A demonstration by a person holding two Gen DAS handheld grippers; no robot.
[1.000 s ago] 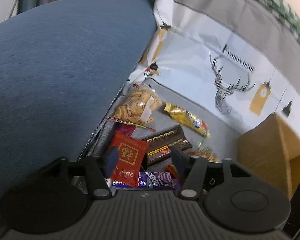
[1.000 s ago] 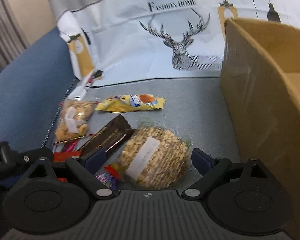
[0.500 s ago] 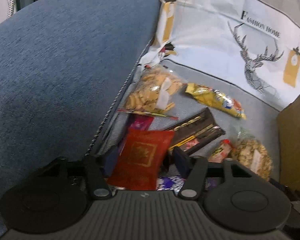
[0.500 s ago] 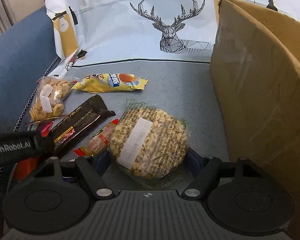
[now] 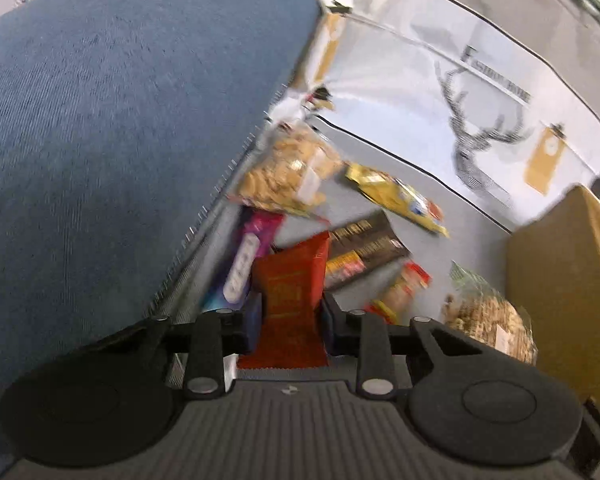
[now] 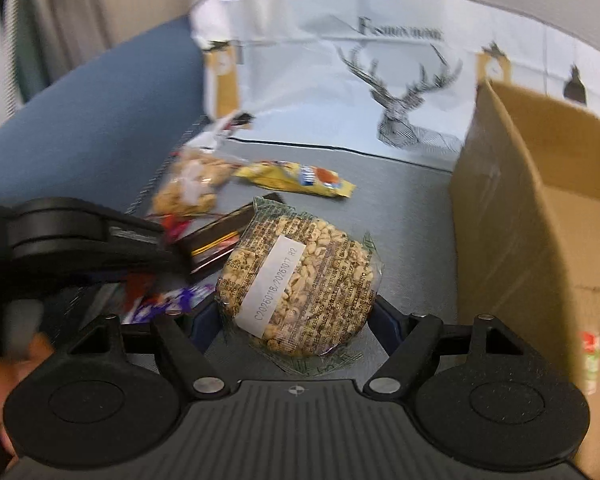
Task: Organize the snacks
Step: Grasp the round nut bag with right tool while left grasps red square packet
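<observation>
The left claw held a red snack packet, the right claw clamped a round puffed-grain cake; both needed lifting clear over the cardboard box wall.

The left gripper is clamping its two fingers on the red snack packet. The right gripper is pressing its fingers against both sides of the round puffed-grain cake.

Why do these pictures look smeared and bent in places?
Left wrist view: motion blur smears the red foil snack packet and the deer-print white cloth; the fisheye lens curves the edges. Right wrist view: the round puffed-grain cake in clear wrap stays fairly sharp, while the brown cardboard box blurs.
</observation>
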